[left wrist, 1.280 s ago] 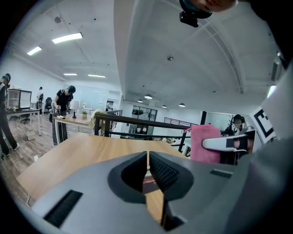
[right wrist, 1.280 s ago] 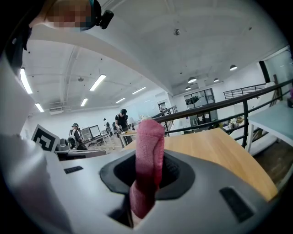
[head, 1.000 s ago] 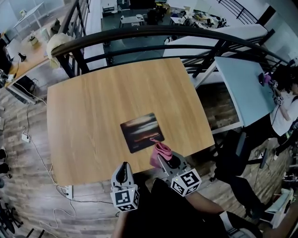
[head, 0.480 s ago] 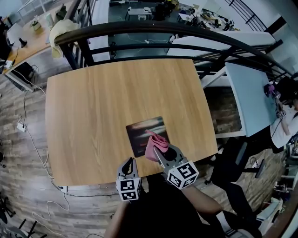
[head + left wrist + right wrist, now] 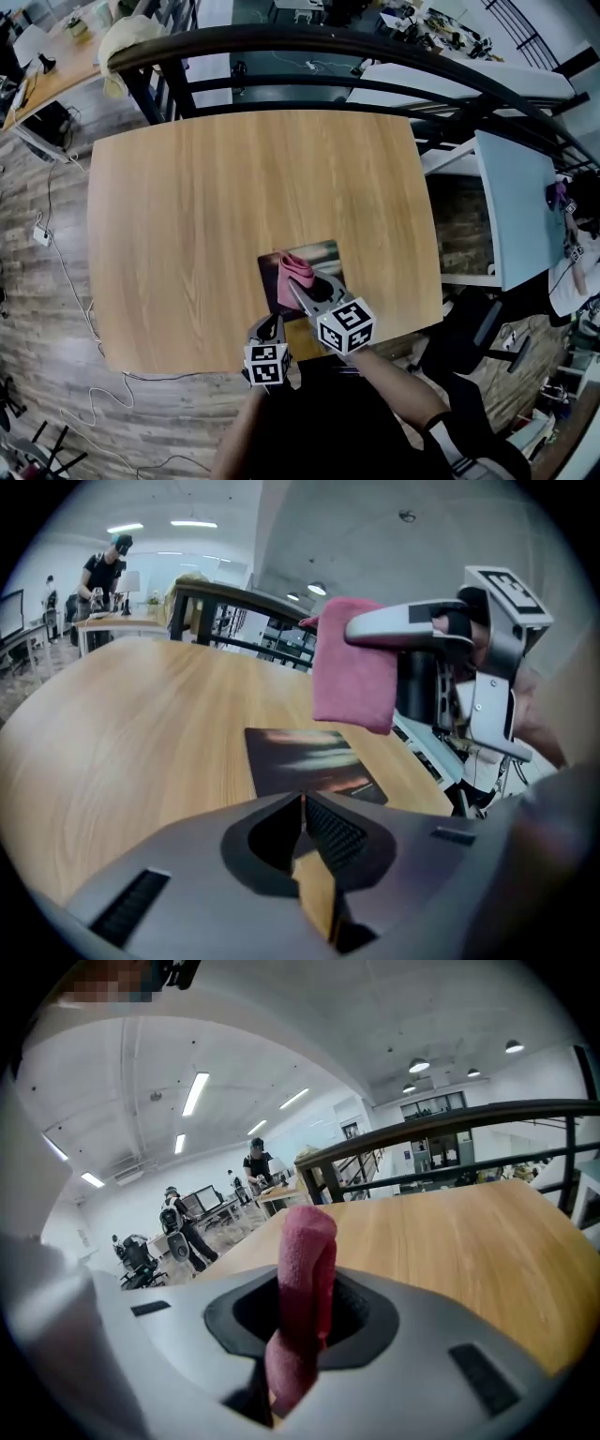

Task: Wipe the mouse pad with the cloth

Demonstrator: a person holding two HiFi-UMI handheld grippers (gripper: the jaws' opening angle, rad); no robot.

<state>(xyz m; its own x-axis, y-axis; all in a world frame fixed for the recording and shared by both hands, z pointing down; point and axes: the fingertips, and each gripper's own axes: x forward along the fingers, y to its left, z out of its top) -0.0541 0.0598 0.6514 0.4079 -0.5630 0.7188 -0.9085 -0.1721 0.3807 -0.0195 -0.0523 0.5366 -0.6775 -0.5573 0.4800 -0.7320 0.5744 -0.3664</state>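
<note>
A dark mouse pad point(image 5: 319, 255) with a blurred sunset print lies on the wooden table point(image 5: 216, 197) near its front edge; the left gripper view shows the mouse pad point(image 5: 309, 761) flat ahead. My right gripper point(image 5: 302, 286) is shut on a folded pink cloth point(image 5: 292, 277), held above the pad's near half. The cloth point(image 5: 302, 1297) stands upright between the jaws in the right gripper view, and hangs as a pink cloth point(image 5: 354, 663) in the left gripper view. My left gripper point(image 5: 271, 327) sits at the table's front edge, left of the pad, jaws shut on nothing.
A dark curved railing point(image 5: 328, 52) runs behind the table. A light blue table point(image 5: 520, 206) stands to the right, with a seated person point(image 5: 577, 253) beyond it. Cables point(image 5: 66, 272) trail on the floor at left. People point(image 5: 183, 1227) stand at distant desks.
The right gripper has carried the cloth forward from the table's front edge to above the mouse pad. The left gripper has come up to the table edge. My head has moved closer.
</note>
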